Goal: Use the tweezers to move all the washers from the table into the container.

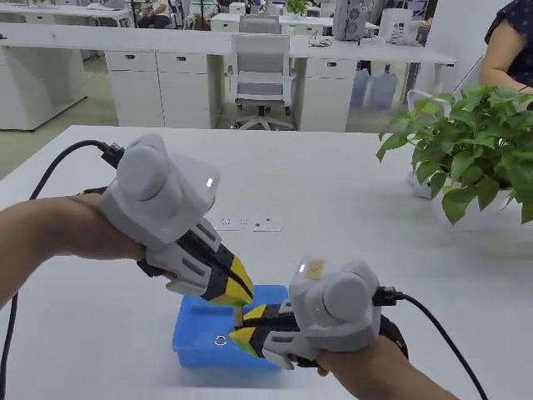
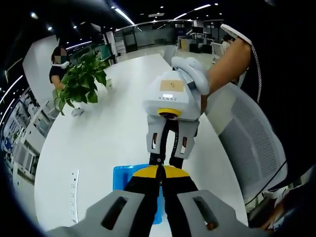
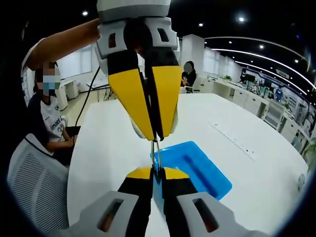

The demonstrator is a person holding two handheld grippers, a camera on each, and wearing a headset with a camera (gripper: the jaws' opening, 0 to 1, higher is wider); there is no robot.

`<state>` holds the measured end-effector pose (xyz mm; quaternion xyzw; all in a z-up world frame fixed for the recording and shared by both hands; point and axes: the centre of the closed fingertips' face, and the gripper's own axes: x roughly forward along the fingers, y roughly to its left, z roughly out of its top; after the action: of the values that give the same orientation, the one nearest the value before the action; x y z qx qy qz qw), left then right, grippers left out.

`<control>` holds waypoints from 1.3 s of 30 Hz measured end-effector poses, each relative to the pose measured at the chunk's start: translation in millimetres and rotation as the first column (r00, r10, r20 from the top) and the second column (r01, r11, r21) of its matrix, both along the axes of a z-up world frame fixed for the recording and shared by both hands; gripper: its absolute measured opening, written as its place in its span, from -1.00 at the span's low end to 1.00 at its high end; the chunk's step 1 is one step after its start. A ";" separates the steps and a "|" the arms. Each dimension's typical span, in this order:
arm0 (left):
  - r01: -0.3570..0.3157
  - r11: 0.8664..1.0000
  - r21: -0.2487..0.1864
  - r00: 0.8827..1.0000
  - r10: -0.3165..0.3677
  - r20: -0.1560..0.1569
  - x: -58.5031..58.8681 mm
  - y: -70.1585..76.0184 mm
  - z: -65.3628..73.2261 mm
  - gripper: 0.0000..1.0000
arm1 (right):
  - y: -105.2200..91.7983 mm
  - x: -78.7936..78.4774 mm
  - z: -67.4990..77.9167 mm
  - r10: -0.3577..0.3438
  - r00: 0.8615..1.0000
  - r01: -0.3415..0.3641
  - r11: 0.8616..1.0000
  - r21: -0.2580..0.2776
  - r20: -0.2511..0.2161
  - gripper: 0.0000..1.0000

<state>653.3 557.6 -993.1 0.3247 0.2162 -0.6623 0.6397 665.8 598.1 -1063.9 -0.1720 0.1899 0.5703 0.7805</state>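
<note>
Work surface: a smooth, matte white table (image 1: 350,250) in an open office. Beyond the container (image 1: 196,329), on the far side of the table, stand rows of white desks and a grey mesh-backed chair (image 1: 262,67). A leafy green plant (image 1: 475,158) stands on the table well to the right of the container and further back.

Container: a shallow rectangular tray of blue plastic with a raised rim. One small metal ring, a washer (image 1: 220,340), lies flat on its floor near the front edge.

Grippers: both have grey moulded housings and black jaws tipped with yellow pads. The left gripper (image 3: 154,133) hangs directly above the container, pointing down. Its jaws are clamped on the tweezers (image 3: 156,150), two thin bright metal legs that stick out below the pads. The right gripper (image 3: 158,174) meets it from the opposite side, just over the container's right half. Its jaws are drawn nearly together, and the lower ends of the tweezers pass into the narrow gap between them. The two grippers stand tip to tip.
</note>
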 end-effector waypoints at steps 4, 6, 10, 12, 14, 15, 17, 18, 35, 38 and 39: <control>0.015 1.000 0.001 1.000 -0.015 -0.008 -7.4 0.4 -2.8 -0.90 | -1.7 -9.1 -2.7 0.010 1.000 -0.010 1.000 -0.010 -0.007 -0.88; 0.022 1.000 0.003 1.000 -0.022 -0.011 -11.1 0.7 -5.4 -0.90 | -2.9 -11.7 -4.7 0.014 1.000 -0.014 1.000 -0.018 -0.008 -0.88; 0.032 0.999 0.001 0.999 -0.032 -0.011 -15.8 0.8 -8.9 -0.89 | -5.1 -17.8 -8.7 0.024 1.000 -0.024 0.999 -0.042 -0.009 -0.89; 0.042 0.999 0.012 0.999 -0.042 -0.007 -18.9 1.8 -12.1 -0.89 | -6.5 -20.6 -11.1 0.028 1.000 -0.028 0.998 -0.061 -0.002 -0.89; 0.047 0.999 0.017 0.999 -0.047 -0.007 -20.7 2.7 -13.0 -0.89 | -6.7 -22.3 -12.7 0.029 1.000 -0.029 0.998 -0.064 -0.003 -0.89; 0.048 0.999 0.018 0.999 -0.047 -0.006 -21.3 3.0 -13.3 -0.88 | -6.8 -23.0 -13.1 0.029 1.000 -0.029 0.997 -0.067 -0.002 -0.89; 0.050 0.998 0.025 0.999 -0.050 -0.004 -23.0 4.2 -14.4 -0.88 | -7.1 -24.8 -14.2 0.033 0.999 -0.033 0.996 -0.078 0.001 -0.89; 0.052 0.998 0.028 0.999 -0.052 -0.003 -23.7 4.8 -15.2 -0.88 | -7.8 -25.4 -14.4 0.032 0.999 -0.032 0.996 -0.083 0.004 -0.89; 0.048 0.998 0.049 0.999 -0.048 -0.003 -34.6 13.0 -29.3 -0.89 | -15.5 -37.0 -23.9 0.078 0.997 -0.072 0.984 -0.165 0.026 -0.89; 0.040 0.998 0.051 0.999 -0.039 -0.007 -36.1 15.5 -35.4 -0.89 | -17.0 -38.8 -27.3 0.088 0.996 -0.081 0.980 -0.184 0.030 -0.89; 0.038 0.998 0.053 0.999 -0.037 -0.008 -36.6 16.6 -37.3 -0.89 | -17.2 -39.2 -28.0 0.090 0.995 -0.083 0.979 -0.188 0.030 -0.89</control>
<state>616.7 574.1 -1030.4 0.3432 0.2299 -0.6693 0.6176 626.6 580.9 -1091.8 -0.2632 0.2197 0.5801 0.7389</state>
